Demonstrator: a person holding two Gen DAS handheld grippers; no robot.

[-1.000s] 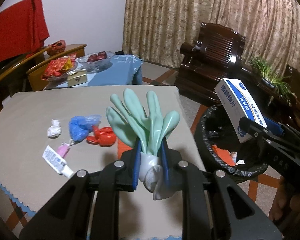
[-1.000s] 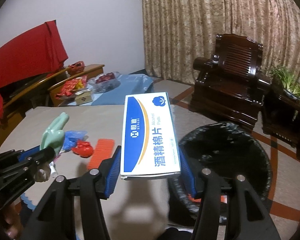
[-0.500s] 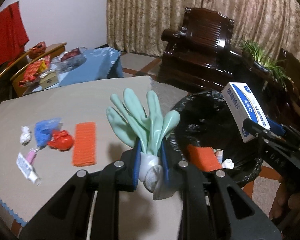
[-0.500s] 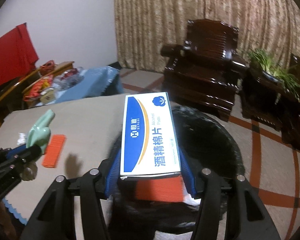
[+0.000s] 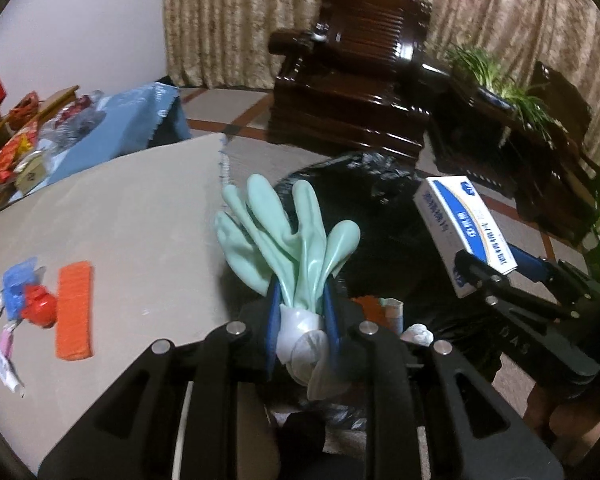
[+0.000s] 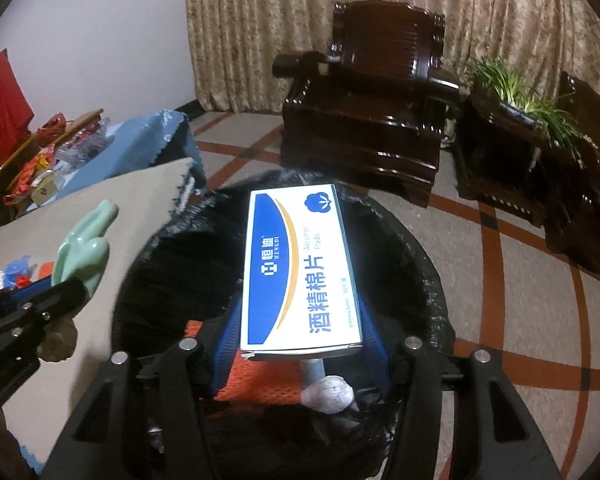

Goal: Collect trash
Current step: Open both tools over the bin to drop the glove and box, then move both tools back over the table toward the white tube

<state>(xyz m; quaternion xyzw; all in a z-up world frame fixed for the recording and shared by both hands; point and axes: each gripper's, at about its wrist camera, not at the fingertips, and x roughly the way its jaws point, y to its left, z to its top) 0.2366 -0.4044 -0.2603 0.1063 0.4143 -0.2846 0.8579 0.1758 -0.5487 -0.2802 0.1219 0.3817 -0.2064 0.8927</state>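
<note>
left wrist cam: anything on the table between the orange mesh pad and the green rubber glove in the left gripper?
Nothing: bare beige tablecloth separates the orange mesh pad from the green rubber glove, seen in the left wrist view.

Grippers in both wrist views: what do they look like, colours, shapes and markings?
Both match. The left gripper and the right gripper have matte black linkage arms with elongated cut-outs, round silver pivot pins and blue ridged pads on the fingers. In the left wrist view, the right gripper's side bears faint embossed letters. No cables or sleeves show.
</note>
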